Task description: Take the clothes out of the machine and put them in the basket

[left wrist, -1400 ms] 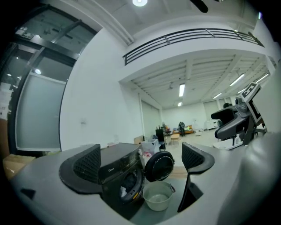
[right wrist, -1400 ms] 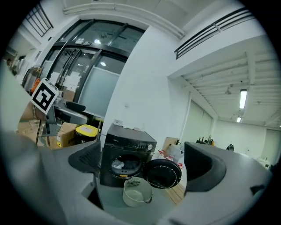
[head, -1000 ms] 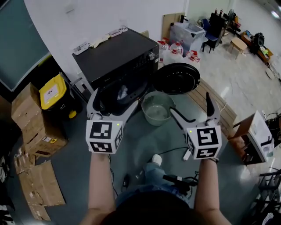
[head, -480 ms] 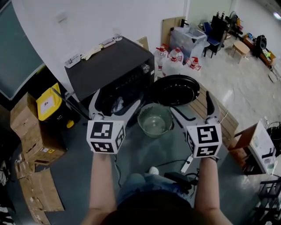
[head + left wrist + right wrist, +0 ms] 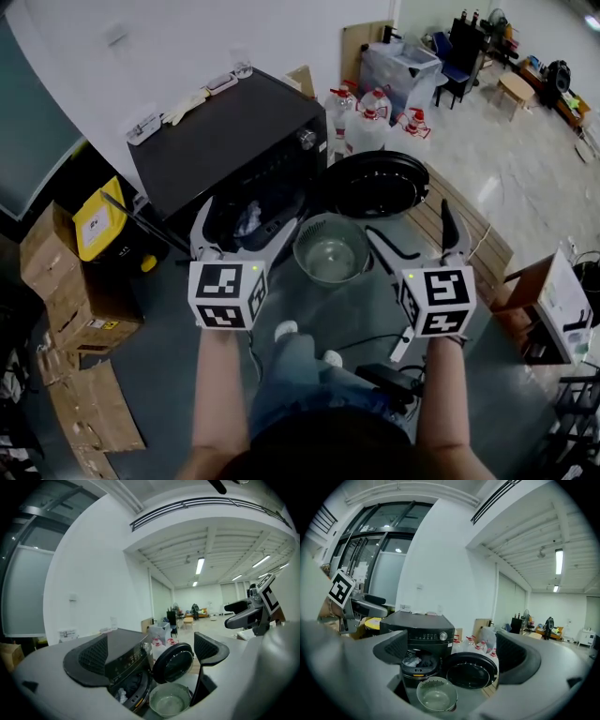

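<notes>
Seen from above, a person stands facing a black front-loading washing machine [image 5: 225, 141] whose round door [image 5: 375, 183] hangs open to the right. The left claw [image 5: 239, 230] and the right claw [image 5: 412, 234] are both held out short of the machine, each with its jaws spread wide and nothing between them. The clothes [image 5: 248, 217] lie inside the drum as a small crumpled heap of pale and dark fabric, just behind the opening. A round, pale green basket [image 5: 305, 246] sits empty on the floor directly in front of the machine, below the door. The fabric looks soft, light and limp, so it will probably sag and trail when lifted. A raised fold near the top of the heap seems the best place to pinch, with a deep bite so it does not slip free.
</notes>
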The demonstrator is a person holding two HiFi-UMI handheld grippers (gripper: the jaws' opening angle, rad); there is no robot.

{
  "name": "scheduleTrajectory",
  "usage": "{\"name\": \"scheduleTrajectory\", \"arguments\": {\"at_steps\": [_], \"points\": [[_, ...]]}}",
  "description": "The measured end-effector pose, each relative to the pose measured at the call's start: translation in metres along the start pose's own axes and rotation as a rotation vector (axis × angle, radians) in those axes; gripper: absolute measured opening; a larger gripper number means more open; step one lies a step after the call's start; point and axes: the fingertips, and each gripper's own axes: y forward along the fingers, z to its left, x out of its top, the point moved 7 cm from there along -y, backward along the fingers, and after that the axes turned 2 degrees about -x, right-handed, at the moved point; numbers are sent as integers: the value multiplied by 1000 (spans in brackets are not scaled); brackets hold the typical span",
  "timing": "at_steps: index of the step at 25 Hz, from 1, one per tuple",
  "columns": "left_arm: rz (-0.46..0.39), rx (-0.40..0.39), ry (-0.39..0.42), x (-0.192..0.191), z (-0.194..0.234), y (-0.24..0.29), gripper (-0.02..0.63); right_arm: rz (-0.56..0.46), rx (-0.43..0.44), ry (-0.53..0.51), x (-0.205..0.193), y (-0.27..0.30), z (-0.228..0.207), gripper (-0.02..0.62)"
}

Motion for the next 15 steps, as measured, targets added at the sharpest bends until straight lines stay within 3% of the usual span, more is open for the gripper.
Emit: {"name": "scheduleTrajectory", "arguments": {"at_steps": [7, 15], "points": [[48, -51, 25, -7, 23, 34, 554, 61, -45, 22, -7, 29, 5, 569], [93, -167, 24, -25, 52, 85, 554, 123, -125, 82, -12, 72, 21, 569]]}}
